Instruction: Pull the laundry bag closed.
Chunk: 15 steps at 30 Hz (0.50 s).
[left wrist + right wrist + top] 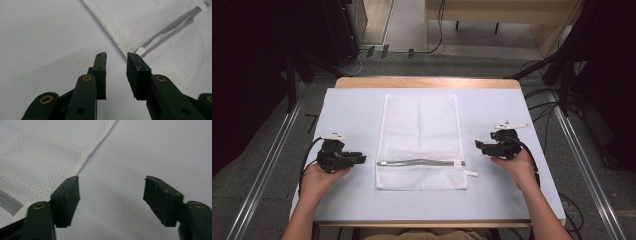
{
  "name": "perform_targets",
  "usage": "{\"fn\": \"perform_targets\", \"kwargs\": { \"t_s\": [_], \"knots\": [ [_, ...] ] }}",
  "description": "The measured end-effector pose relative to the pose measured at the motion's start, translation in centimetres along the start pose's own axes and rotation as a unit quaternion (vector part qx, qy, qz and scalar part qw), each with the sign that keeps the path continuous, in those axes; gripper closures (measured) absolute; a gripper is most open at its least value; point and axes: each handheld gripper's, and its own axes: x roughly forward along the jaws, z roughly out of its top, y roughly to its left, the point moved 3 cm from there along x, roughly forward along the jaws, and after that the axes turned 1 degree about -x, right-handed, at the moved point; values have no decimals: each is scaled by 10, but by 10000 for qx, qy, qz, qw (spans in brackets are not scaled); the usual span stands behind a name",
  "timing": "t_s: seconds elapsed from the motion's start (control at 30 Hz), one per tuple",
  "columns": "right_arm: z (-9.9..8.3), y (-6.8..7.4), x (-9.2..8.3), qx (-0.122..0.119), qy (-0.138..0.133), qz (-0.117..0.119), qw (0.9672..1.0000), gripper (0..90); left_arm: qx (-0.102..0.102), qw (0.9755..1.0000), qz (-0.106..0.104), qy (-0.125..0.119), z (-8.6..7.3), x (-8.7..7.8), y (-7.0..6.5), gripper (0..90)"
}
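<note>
A white mesh laundry bag lies flat in the middle of the table, its grey zipper running across near the front end, with a small white pull tab at the right. My left gripper rests just left of the bag, level with the zipper, open and holding nothing. In the left gripper view its fingertips point at the bag's edge and the zipper end. My right gripper sits just right of the bag, open wide. In its own view the jaws frame bare mat beside the mesh.
A pale mat covers the wooden table. Black stands and cables crowd the floor behind and to the right, and metal rails run along both sides. Bare mat lies around the bag on all sides.
</note>
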Motion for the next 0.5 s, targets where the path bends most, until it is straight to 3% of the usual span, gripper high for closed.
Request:
{"fn": "perform_targets", "kwargs": {
  "t_s": [0.07,0.23,0.33,0.43,0.5],
  "knots": [
    [0,1,1,-65,101,-40,9999,366,-22,10000,-1,-29,0,-2,1,670],
    [2,2,2,65,236,195,9995,406,-87,9998,-81,-135,2,-4,1,589],
    [3,4,2,53,264,197,9994,421,-262,9996,-77,-109,4,-5,1,551],
    [4,5,1,54,287,206,9994,457,-277,9994,-96,-190,6,-8,1,520],
    [5,7,1,18,285,352,9990,494,-305,9991,-106,-281,7,-10,2,492]
  ]
}}
